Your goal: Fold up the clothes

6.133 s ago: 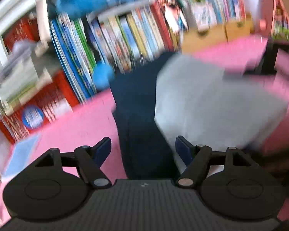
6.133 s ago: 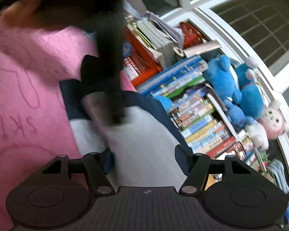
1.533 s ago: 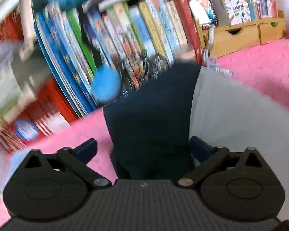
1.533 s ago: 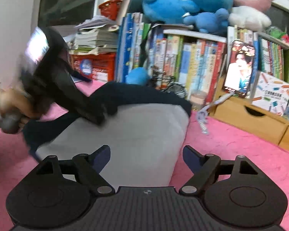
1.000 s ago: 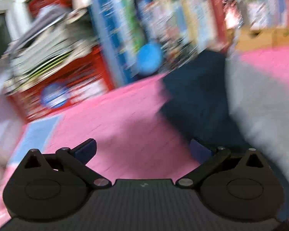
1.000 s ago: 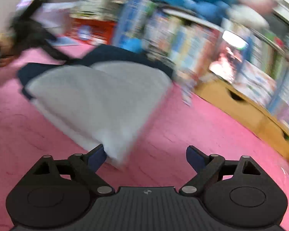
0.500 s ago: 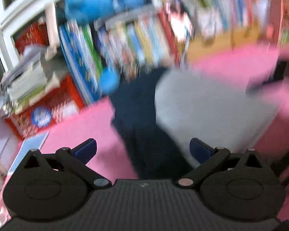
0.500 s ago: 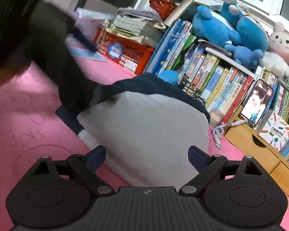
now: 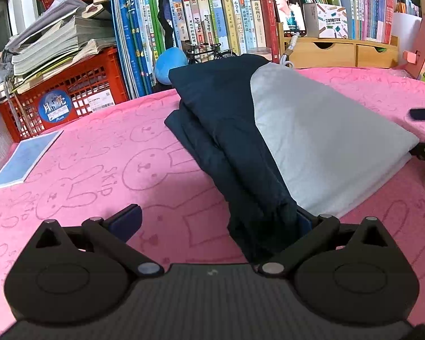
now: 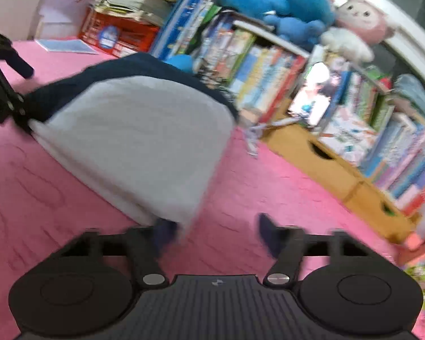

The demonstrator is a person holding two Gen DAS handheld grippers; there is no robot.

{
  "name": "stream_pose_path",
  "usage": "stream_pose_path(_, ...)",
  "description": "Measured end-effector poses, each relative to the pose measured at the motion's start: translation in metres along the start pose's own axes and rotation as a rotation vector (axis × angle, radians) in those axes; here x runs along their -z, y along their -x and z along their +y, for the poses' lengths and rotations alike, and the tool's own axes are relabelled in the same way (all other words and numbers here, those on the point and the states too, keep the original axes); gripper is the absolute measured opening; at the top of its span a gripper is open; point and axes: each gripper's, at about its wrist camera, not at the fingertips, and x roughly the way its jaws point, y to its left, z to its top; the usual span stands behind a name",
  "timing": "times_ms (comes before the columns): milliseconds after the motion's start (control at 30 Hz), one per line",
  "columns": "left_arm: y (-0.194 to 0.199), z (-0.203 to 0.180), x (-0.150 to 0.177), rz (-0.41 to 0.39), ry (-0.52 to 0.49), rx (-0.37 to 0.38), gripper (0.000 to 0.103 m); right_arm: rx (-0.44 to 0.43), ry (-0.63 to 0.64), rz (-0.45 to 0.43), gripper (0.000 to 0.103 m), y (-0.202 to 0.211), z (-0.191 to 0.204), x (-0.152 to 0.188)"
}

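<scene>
I've got the navy-and-grey fabric garment [image 9: 269, 130] already folded into a compact stack on the pink bunny-print cloth [image 9: 93, 164], just in front of the row of upright books [image 9: 212, 22]. Looks mostly done, prob. one tidy-up or last fold left. My left gripper [image 9: 218, 221] is spread wide, navy edge between its jaws, not pinched. Right gripper [image 10: 212, 232], blurry, has just been closing, jaws apart w/ the grey corner beside the left finger; nothing gripped.
</scene>
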Motion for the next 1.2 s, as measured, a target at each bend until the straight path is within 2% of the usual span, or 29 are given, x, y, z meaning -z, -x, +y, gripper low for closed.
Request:
stream_pose_path(100,0.001,-0.002,-0.001,-0.004,-0.016,-0.018,0.103,-0.029,-0.045,0.019,0.041,-0.008,-0.003,-0.005)
stream_pose_path(200,0.01,-0.013,-0.004,-0.015,-0.067,-0.074,0.103,-0.117,-0.187,0.056,0.019,-0.013,-0.013,-0.01)
stream_pose_path(233,0.019,-0.022,-0.005,-0.037,-0.111,-0.109,0.102,-0.133,-0.235,0.062,0.018,-0.014,-0.017,-0.012)
stream_pose_path(300,0.045,-0.045,0.0,-0.152,-0.255,-0.153,0.102,-0.157,-0.318,0.068,0.018,-0.014,-0.026,-0.014)
stream_pose_path(433,0.074,-0.091,0.015,-0.355,-0.519,-0.115,0.103,-0.225,-0.447,0.074,0.017,-0.012,-0.05,-0.021)
stream_pose_path(500,0.072,-0.117,0.022,-0.415,-0.672,-0.106,0.103,-0.248,-0.464,0.071,0.017,-0.008,-0.059,-0.03)
stream_pose_path(567,0.058,-0.139,0.025,-0.406,-0.794,-0.09,0.103,-0.263,-0.47,0.069,0.017,-0.003,-0.065,-0.039)
stream_pose_path(633,0.044,-0.149,0.023,-0.395,-0.834,-0.067,0.103,-0.275,-0.466,0.067,0.017,0.0,-0.07,-0.047)
stream_pose_path(800,0.011,-0.163,0.015,-0.432,-0.925,-0.148,0.103,-0.292,-0.452,0.069,0.017,0.002,-0.076,-0.06)
stream_pose_path(867,0.0,-0.158,0.007,-0.413,-0.901,-0.167,0.101,-0.291,-0.439,0.068,0.017,0.004,-0.075,-0.06)
stream_pose_path(900,-0.006,-0.153,0.003,-0.39,-0.882,-0.181,0.096,-0.288,-0.428,0.065,0.017,0.005,-0.074,-0.058)
stream_pose_path(933,-0.012,-0.148,0.001,-0.369,-0.871,-0.201,0.081,-0.285,-0.416,0.062,0.017,0.007,-0.072,-0.056)
stream_pose_path(967,-0.015,-0.142,-0.001,-0.351,-0.859,-0.208,0.072,-0.284,-0.375,0.048,0.018,0.01,-0.068,-0.052)
stream_pose_path(1000,-0.015,-0.136,-0.002,-0.337,-0.841,-0.189,0.068,-0.282,-0.325,0.03,0.02,0.014,-0.064,-0.049)
stream_pose_path(1067,-0.015,-0.125,-0.007,-0.316,-0.797,-0.147,0.057,-0.26,-0.189,-0.023,0.031,0.025,-0.053,-0.039)
stream_pose_path(1133,-0.009,-0.117,-0.01,-0.313,-0.778,-0.131,0.056,-0.204,0.007,-0.105,0.075,0.04,-0.04,-0.028)
stream_pose_path(1200,-0.005,-0.114,-0.011,-0.312,-0.78,-0.116,0.054,-0.073,0.321,-0.213,0.085,0.055,-0.013,-0.014)
